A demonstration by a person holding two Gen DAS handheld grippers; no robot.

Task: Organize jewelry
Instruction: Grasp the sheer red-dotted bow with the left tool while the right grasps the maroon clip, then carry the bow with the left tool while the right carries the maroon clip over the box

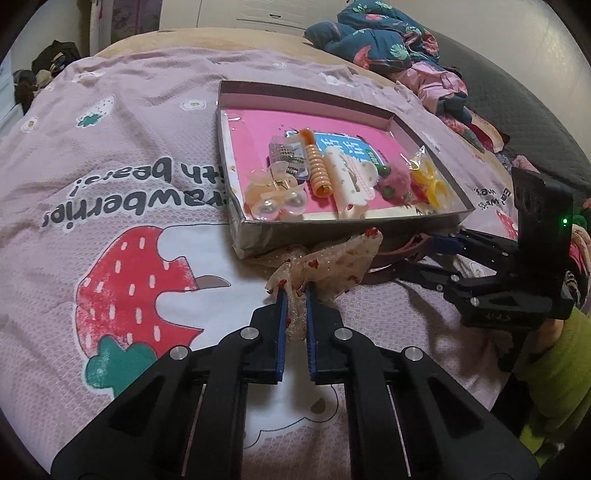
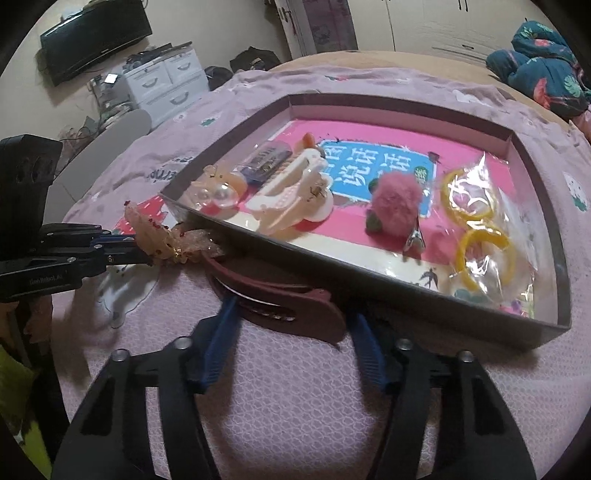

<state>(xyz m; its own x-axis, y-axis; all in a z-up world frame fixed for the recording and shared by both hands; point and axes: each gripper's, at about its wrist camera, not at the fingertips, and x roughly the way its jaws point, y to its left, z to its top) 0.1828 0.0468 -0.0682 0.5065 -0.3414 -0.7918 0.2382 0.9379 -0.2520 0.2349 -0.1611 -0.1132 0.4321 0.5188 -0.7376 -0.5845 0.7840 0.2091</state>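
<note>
Left hand-held gripper (image 1: 295,291) clenched on gauze bow (image 1: 328,266); right hand-held gripper (image 2: 291,314) spread around maroon clip (image 2: 280,299). Bow best lifted over box (image 1: 343,218) wall at 12 o'clock.

Both grippers (image 1: 295,291) (image 2: 291,314) are black, with blue-lined jaws, silver screws and a lime-green sleeve (image 1: 554,354).

1. A home bedroom: the grippers work over a bed spread with a pink strawberry-print quilt (image 1: 122,206).
2. Ahead and to the right of the left gripper lies a crumpled floral duvet (image 1: 376,40).
3. Far ahead-left of the right gripper stand white plastic drawers (image 2: 166,81) and a wall-mounted television (image 2: 96,37).
4. Wardrobe doors (image 2: 436,26) stand beyond the bed.
</note>
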